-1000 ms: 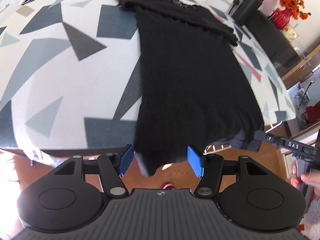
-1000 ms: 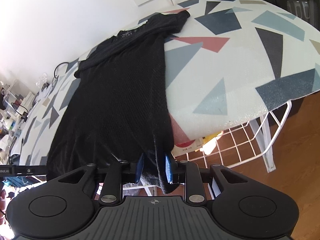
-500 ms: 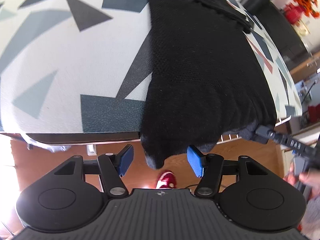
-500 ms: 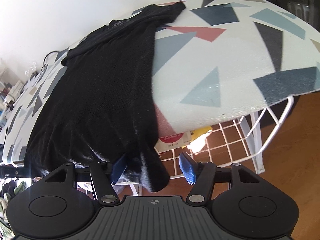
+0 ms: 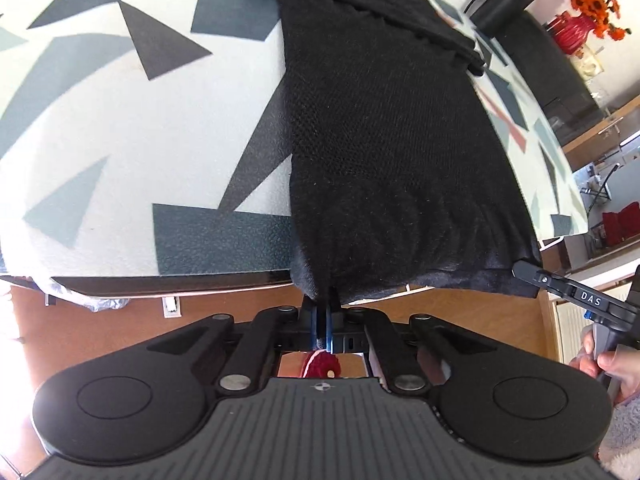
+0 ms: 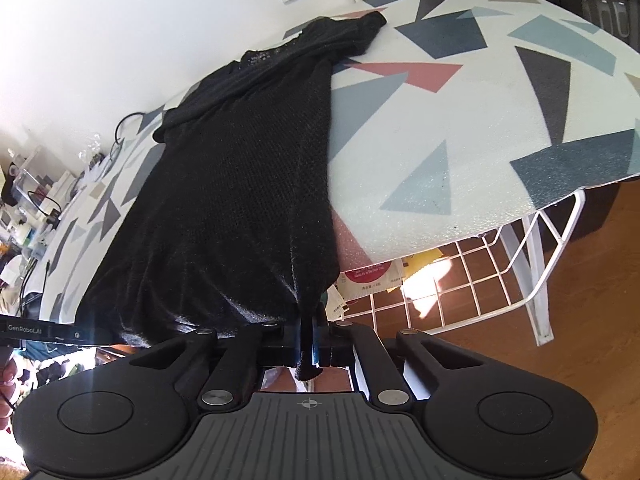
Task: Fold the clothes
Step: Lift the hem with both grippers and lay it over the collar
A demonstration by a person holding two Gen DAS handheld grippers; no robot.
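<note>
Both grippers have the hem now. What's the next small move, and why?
Probably lift both corners together and carry the hem toward the collar. The left gripper and right gripper are shut on the black shirt, which lies flat on the table, hem hanging over the near edge.

Shirt (image 5: 384,152) lying lengthwise on the surface (image 5: 100,128), collar at the far end, hem hanging over the near edge; wire rack (image 6: 480,276) underneath the surface.

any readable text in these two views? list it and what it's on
"DAS": on the right gripper, along its finger arm, left wrist view.
"GenRobot.AI": on the left gripper, along its finger arm, right wrist view.
Red-and-white packet under the table: print too small to read.
Black garment neck label: unreadable.
</note>
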